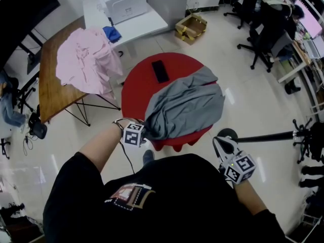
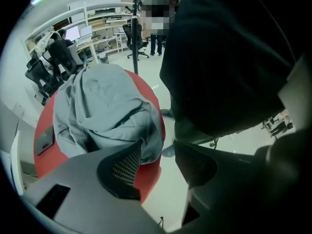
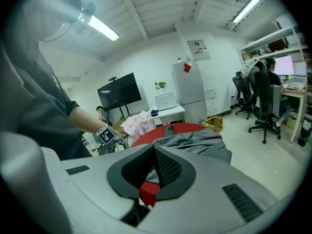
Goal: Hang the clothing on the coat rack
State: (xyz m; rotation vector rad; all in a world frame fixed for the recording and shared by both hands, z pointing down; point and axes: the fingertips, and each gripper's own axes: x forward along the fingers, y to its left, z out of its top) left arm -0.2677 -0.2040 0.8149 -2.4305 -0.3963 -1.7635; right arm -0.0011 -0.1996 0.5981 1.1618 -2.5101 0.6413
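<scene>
A grey garment (image 1: 185, 105) lies crumpled on a round red table (image 1: 139, 80), hanging over its near edge. My left gripper (image 1: 142, 130) is at the garment's near-left edge. In the left gripper view its jaws (image 2: 158, 145) stand open, with bare floor in the gap and the grey garment (image 2: 102, 106) just beyond the left jaw. My right gripper (image 1: 223, 148) hovers off the table's right side, shut with nothing in it (image 3: 155, 149). The black coat rack (image 1: 268, 136) stands on the floor to the right; its pole (image 2: 136, 28) rises behind the table.
A black phone (image 1: 160, 71) lies on the far part of the red table. Pink clothing (image 1: 86, 59) drapes over a wooden table (image 1: 50, 95) at the left. A white table with a printer (image 1: 124, 1), a cardboard box (image 1: 191, 27) and office chairs (image 1: 260, 39) stand beyond.
</scene>
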